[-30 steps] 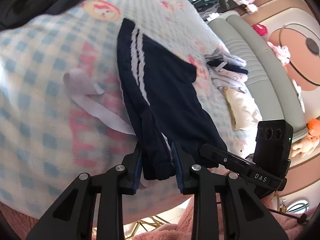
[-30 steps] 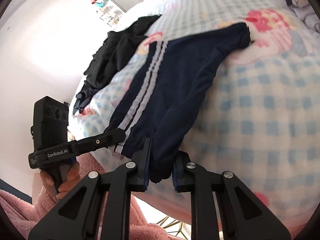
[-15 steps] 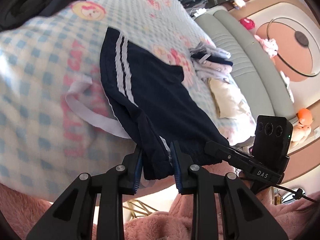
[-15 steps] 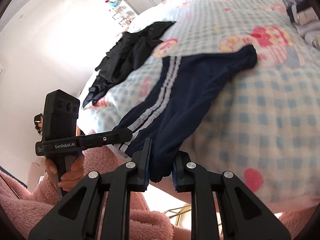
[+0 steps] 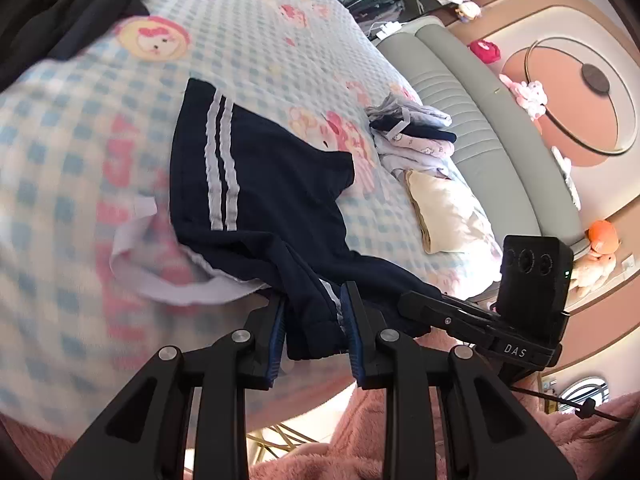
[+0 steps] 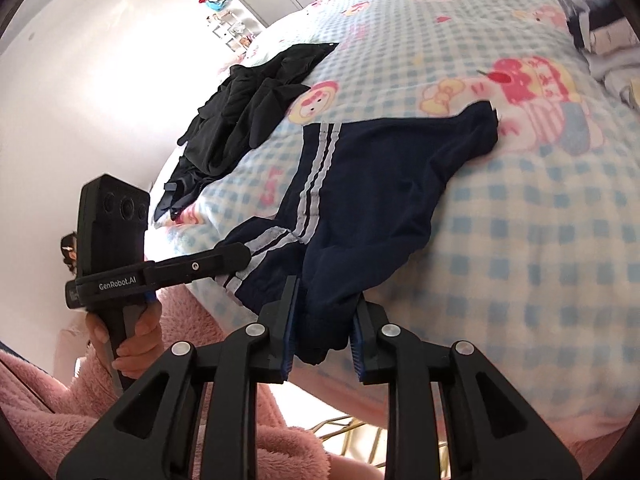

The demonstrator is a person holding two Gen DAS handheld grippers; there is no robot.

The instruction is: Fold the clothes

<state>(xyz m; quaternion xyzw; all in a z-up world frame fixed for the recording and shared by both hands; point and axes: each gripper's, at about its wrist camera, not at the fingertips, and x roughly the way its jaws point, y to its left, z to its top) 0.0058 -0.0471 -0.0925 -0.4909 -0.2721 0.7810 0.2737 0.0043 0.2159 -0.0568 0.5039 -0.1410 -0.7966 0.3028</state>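
Shorts, navy with two white side stripes, spread on the checked bedspread ahead of both tools, near hem drawn over the bed edge toward them.

Left gripper: fingers pressed onto a bunched fold of the shorts' near edge; cloth fills the gap between the blue pads. The striped side runs away from it, forward and slightly left.

Right gripper: fingers likewise pinching a thick fold of the same hem, the dark cloth hanging just below the pads. The far corner of the shorts lies forward and to its right.

White fabric strip: curled on the bedspread, forward-left of the left gripper, partly tucked under the shorts' edge.

Black garment heap: far forward-left of the right gripper, apart from the shorts.

Small clothes pile: forward-right of the left gripper, near the grey headboard; cream pillow just nearer than it.

Pink fleece sleeve: beneath the tools.
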